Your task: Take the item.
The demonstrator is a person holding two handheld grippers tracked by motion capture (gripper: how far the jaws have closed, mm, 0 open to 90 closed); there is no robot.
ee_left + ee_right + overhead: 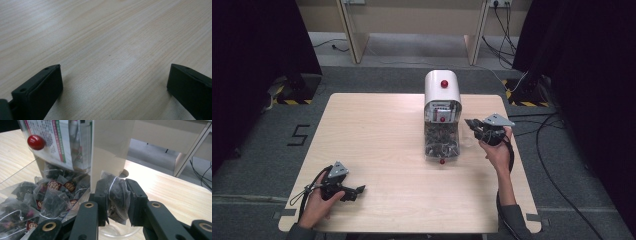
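Right tongs [117, 202] are clenched on a tea bag [116, 195], a clear mesh pouch of dark leaves pinched between both jaws, held just right of the dispenser [442, 107] in the high view. Below the bag, at the near edge of the right gripper view, sits the rim of a clear glass [117, 231]. That looks like the goal, so the step in hand is probably lowering the bag into it. To do it well, I'd keep the pinch firm, centre the bag over the rim, then let go only once it hangs inside, since the soft pouch could catch on the rim.

Left tongs [343, 187] rest released at the near left of the table [377, 135], jaws wide over bare wood, well apart from the work.

Outward, the dispenser's clear tray [15, 185] full of more bags [50, 195] stands just left of the held one, and its white wall [110, 147] rises close behind; swinging left would bump it. Red knobs [444, 83] mark its top and front
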